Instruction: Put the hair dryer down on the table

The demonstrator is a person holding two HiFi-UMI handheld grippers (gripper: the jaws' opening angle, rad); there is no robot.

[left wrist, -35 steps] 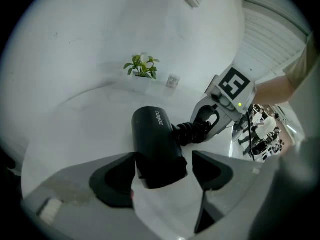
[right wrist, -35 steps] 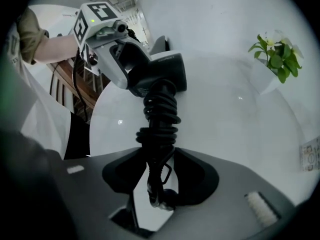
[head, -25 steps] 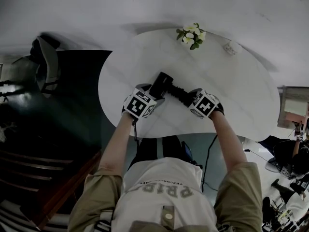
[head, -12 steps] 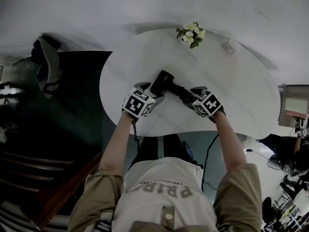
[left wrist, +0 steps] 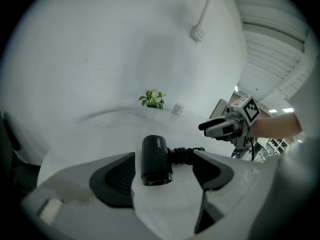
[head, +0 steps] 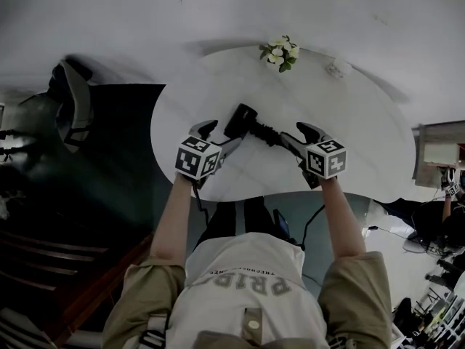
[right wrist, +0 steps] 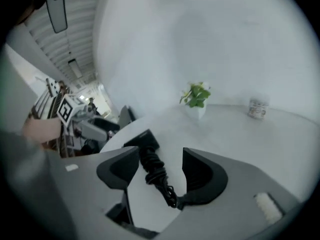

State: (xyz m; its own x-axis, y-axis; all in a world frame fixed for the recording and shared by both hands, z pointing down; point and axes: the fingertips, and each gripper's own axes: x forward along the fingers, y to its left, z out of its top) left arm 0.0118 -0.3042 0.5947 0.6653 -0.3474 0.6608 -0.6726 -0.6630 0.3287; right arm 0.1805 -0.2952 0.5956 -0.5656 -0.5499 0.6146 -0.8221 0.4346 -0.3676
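On the table (head: 363, 137), mid-left: hair dryer (head: 243, 120), lying flat, cord (head: 266, 132) trailing right. Left gripper (head: 218, 138) jaws apart, empty; right gripper (head: 294, 138) jaws just opened wide, clamping nothing. Placing seems done; next, withdraw both clear.

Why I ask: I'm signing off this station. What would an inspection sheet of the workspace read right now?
Surface: white table, curved edge.
Job's things: black hair dryer lying on the table, ungripped.
Clutter: potted flowers and small container at the far edge.
Grippers: left gripper open, dryer ahead of its jaws, untouched; right gripper open, jaws have just been opening, nothing pinched between them.
Cables: coiled cord on the table beside the dryer.
Surroundings: white wall; dark chair at left.
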